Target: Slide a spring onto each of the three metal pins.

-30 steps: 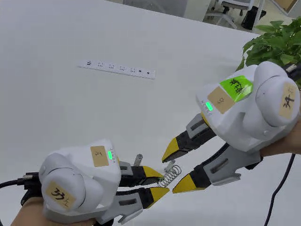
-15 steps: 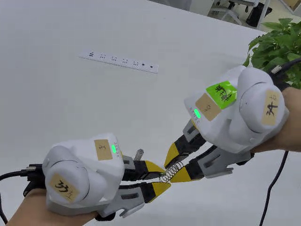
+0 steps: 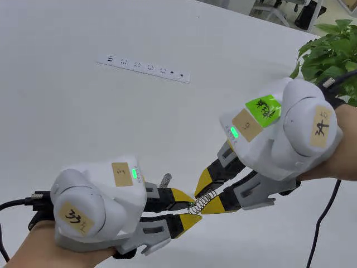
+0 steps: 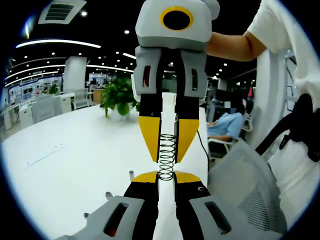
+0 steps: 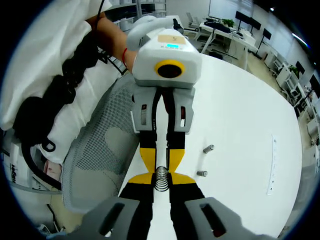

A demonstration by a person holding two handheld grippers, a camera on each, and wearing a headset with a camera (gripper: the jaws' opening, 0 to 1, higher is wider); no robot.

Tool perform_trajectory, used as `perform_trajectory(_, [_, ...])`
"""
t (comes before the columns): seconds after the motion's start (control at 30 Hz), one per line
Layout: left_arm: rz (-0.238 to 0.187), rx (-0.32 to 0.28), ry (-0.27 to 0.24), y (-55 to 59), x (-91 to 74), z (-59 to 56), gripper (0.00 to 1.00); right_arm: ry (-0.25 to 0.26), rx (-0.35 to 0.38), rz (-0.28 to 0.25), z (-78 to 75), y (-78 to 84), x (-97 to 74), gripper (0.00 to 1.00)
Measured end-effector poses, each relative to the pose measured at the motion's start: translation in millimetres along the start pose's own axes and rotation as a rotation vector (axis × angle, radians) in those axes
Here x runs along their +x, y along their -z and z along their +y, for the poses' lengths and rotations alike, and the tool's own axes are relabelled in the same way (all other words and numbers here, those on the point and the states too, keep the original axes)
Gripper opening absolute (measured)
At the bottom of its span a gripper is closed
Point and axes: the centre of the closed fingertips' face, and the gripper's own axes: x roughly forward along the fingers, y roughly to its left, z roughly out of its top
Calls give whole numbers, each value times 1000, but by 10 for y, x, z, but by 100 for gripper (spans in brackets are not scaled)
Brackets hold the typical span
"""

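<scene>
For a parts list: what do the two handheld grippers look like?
Left gripper and right gripper: rounded white housings, grey arms, yellow jaw tips, green lights, tan handwritten labels, black cables. The right adds a green sticker. The person's sleeve is white.

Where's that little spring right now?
Low centre in the head view, the spring is gripped by both left gripper and right gripper, above the table.
</scene>
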Motion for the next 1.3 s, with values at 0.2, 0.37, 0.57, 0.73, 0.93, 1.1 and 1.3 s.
perform_trajectory(0.2, [-11,-3,-2,-4,-22,4,11,6,33,-24,-6,-8,-10,12])
perform_trajectory(0.37, [-4,-6,-12,54,-77,23,11,23,56,-40,-24,-16,-56,12])
perform_trajectory(0.57, [-22,-15,-67,89,-250,162,15,58,113,-55,-105,71,-153,12])
perform_trajectory(0.73, [-29,-37,-130,165,-472,339,21,108,166,-24,-242,280,-190,12])
perform_trajectory(0.93, [-18,-65,-203,312,-760,559,31,149,219,35,-366,526,-184,12])
perform_trajectory(1.1, [-30,-78,-245,372,-968,671,40,170,250,79,-456,711,-146,12])
perform_trajectory(1.3, [-44,-121,-277,429,-1082,803,53,188,304,112,-591,928,-5,12])
